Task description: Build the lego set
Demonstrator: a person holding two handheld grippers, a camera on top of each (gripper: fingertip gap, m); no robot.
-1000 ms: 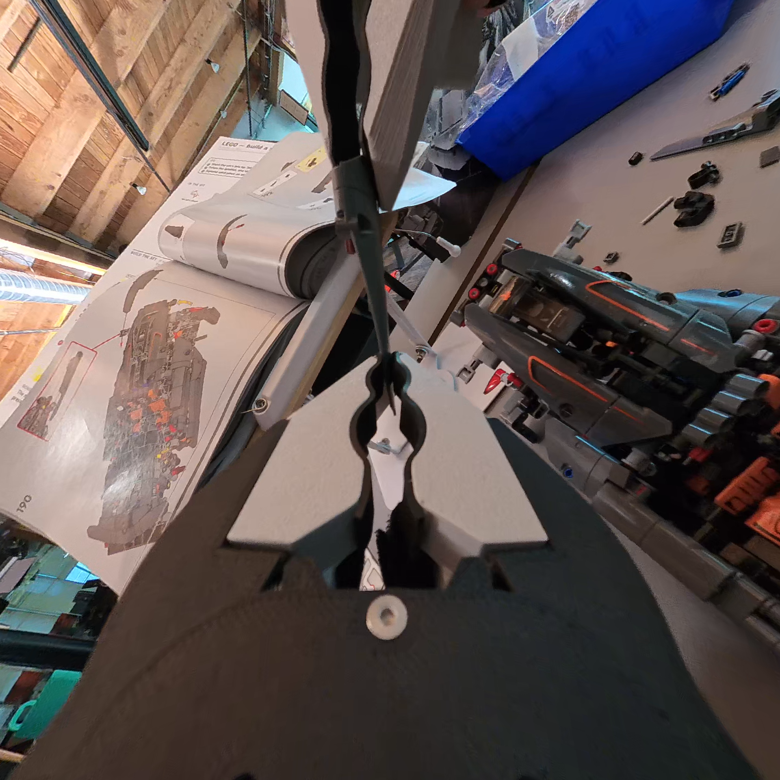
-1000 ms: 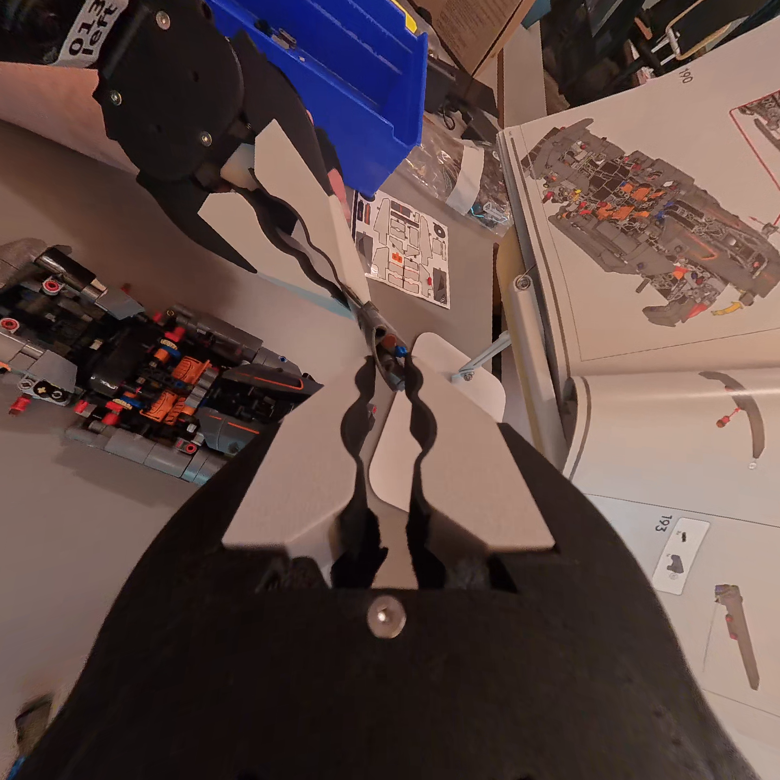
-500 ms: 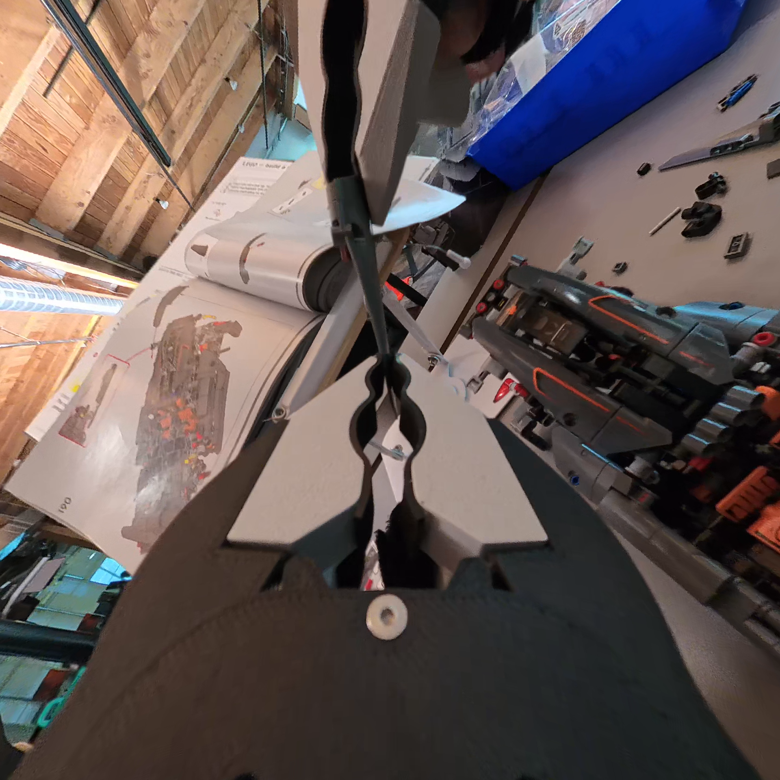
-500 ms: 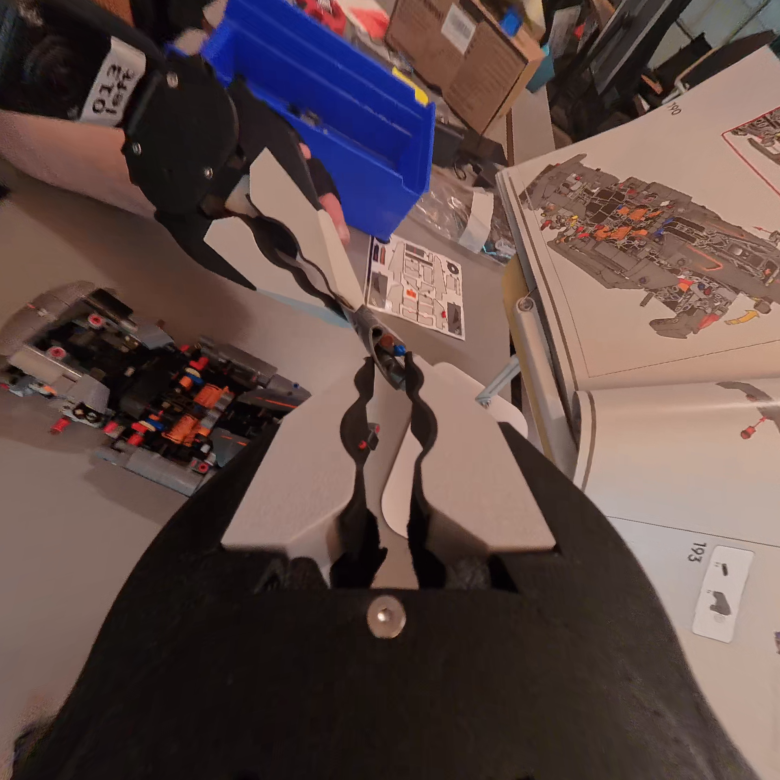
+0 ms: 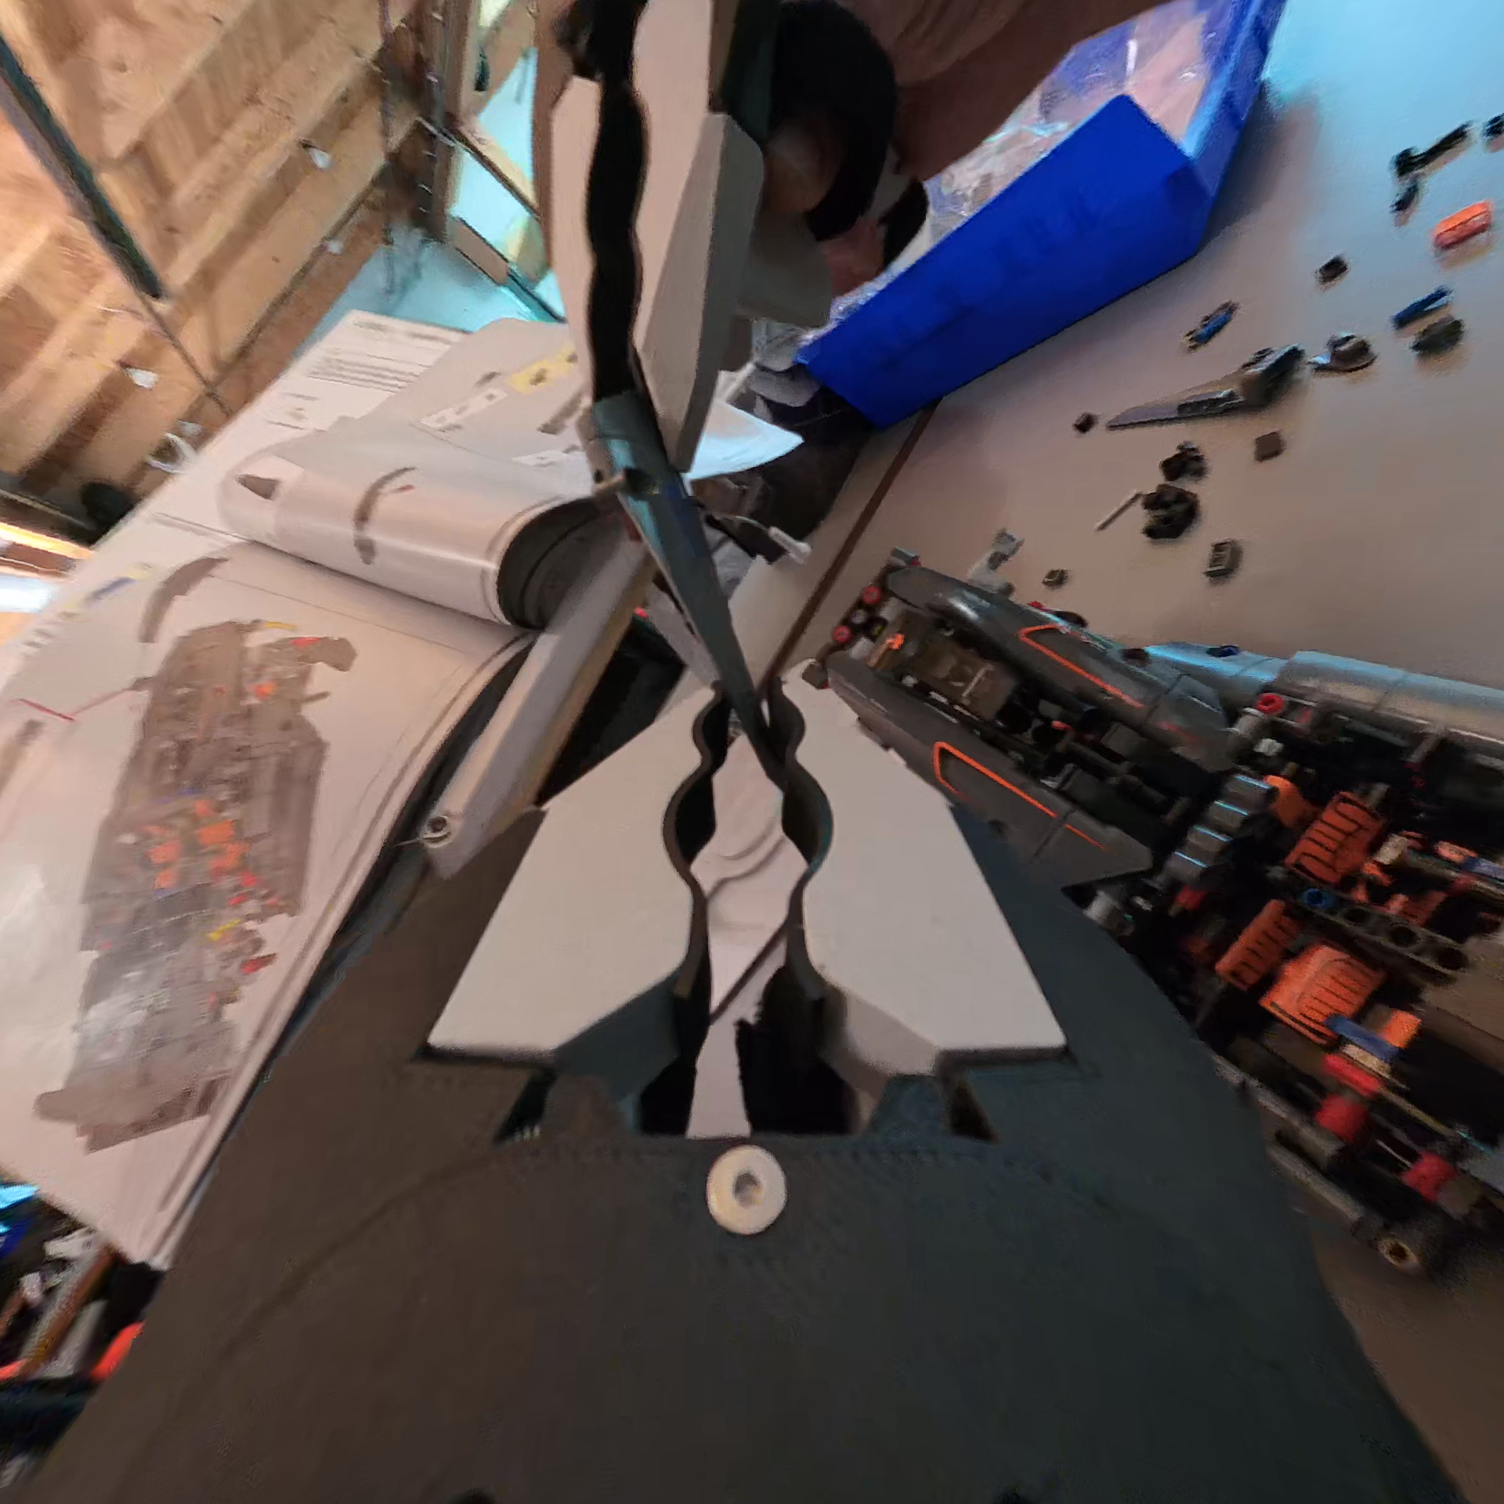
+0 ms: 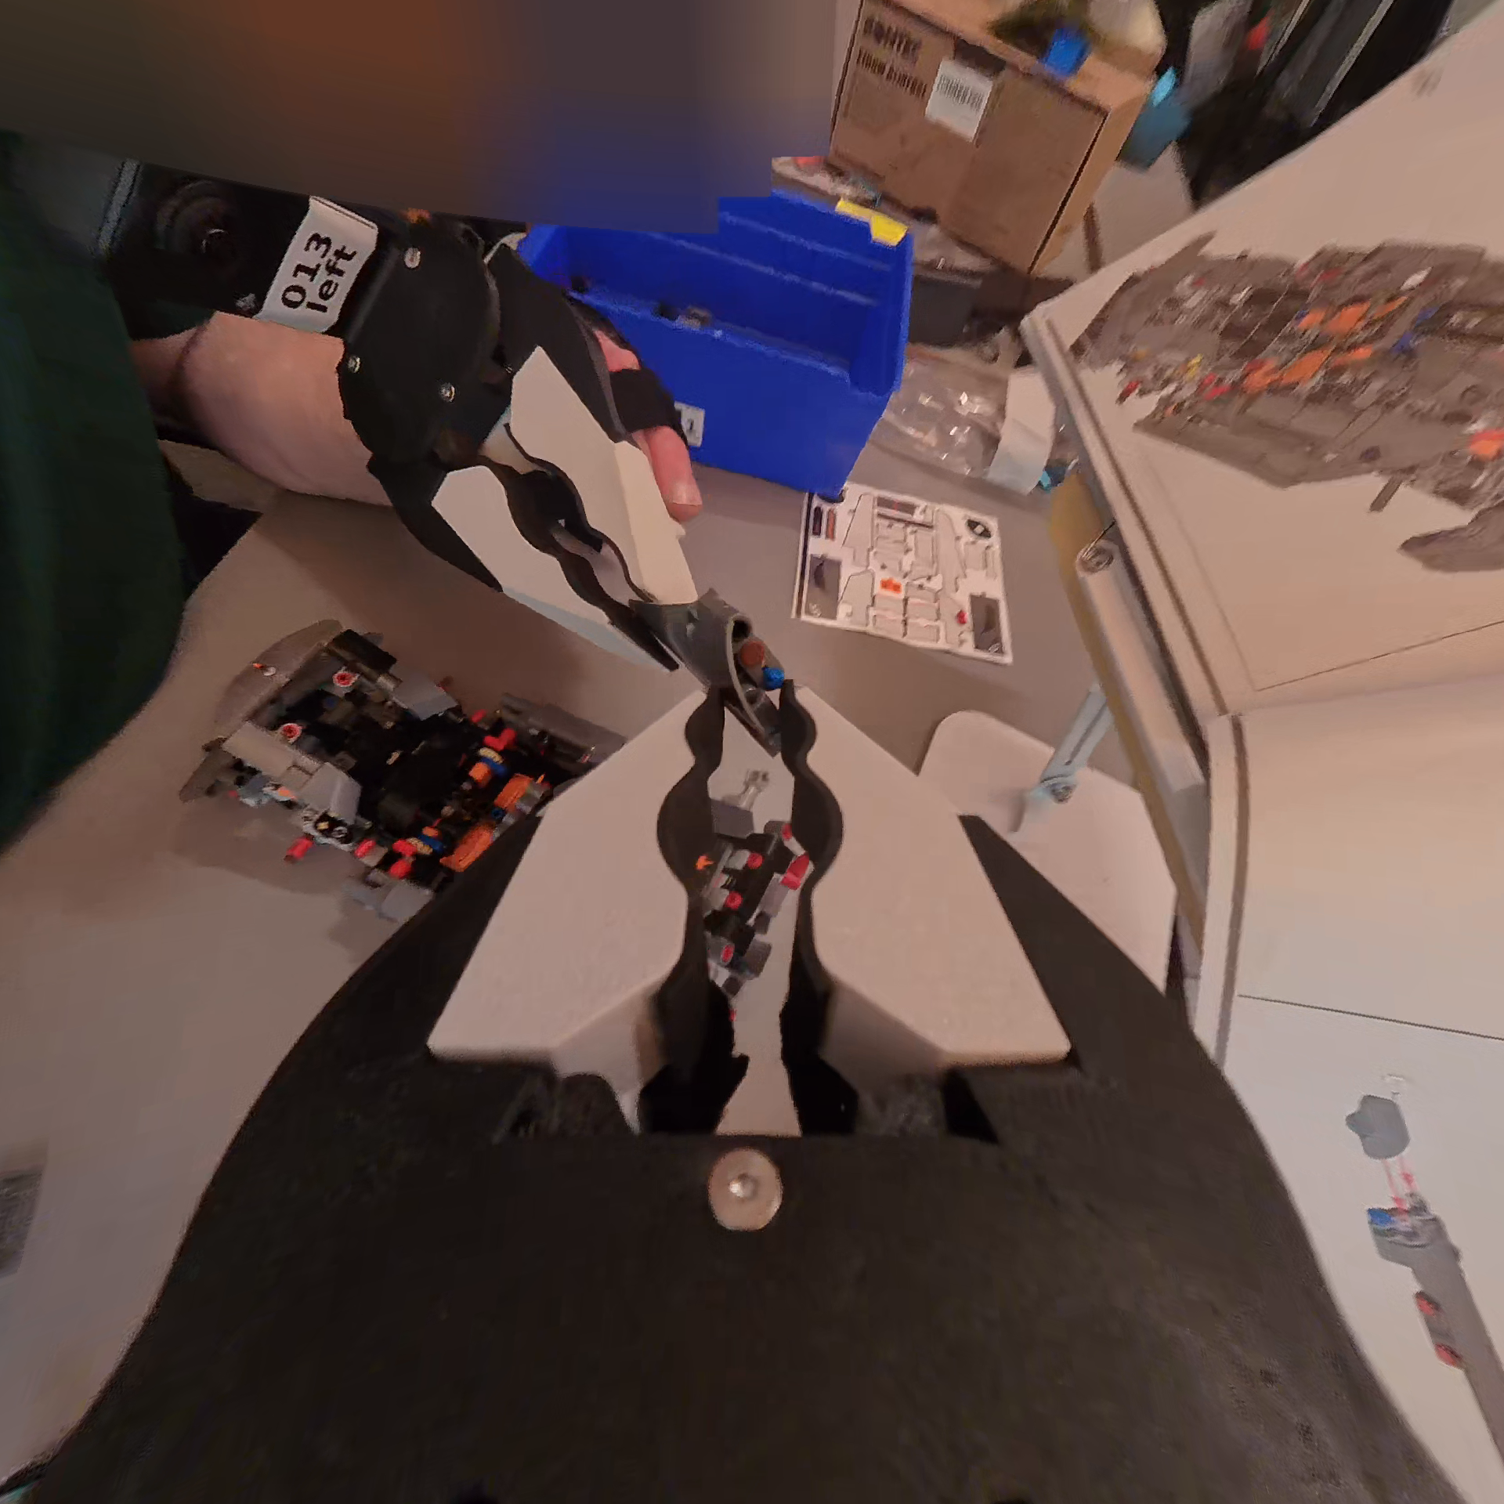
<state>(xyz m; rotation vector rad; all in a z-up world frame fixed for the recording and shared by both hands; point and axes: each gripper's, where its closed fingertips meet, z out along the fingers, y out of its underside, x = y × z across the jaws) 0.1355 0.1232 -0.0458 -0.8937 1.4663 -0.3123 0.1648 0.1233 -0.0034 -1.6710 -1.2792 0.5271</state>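
A: Where does the build stand right now?

B: Mid-air, between the two claws. The left gripper (image 6: 663, 643) is clamped on one end of a long dark-grey curved panel (image 6: 720, 651), and the right gripper (image 6: 749, 708) has its fingertips closed narrowly on the other end, so the piece is bridged between them above the table (image 6: 106, 936).

A: And the main model?

B: The big grey, black and orange lego model (image 5: 1180, 781) lies flat on the table, below and well apart from the held panel. The open instruction book (image 5: 203, 732) is propped on a stand just beside it, with the blue bin (image 6: 757, 342) and the sticker sheet (image 6: 903, 574) farther back.

A: So which step is this?

B: I'd judge it's prepping a sub-piece: there are small red and blue pins (image 6: 765, 661) seated at the panel's end. The frame is blurry there, so whether they're fully pushed home I can't say.

A: Next move?

B: Probably one claw lets go while the other keeps its pinch, then the panel gets lined up with its mount on the model. That calls for a firm grip near the end and a straight push, since a thin curved piece can twist out of the tips
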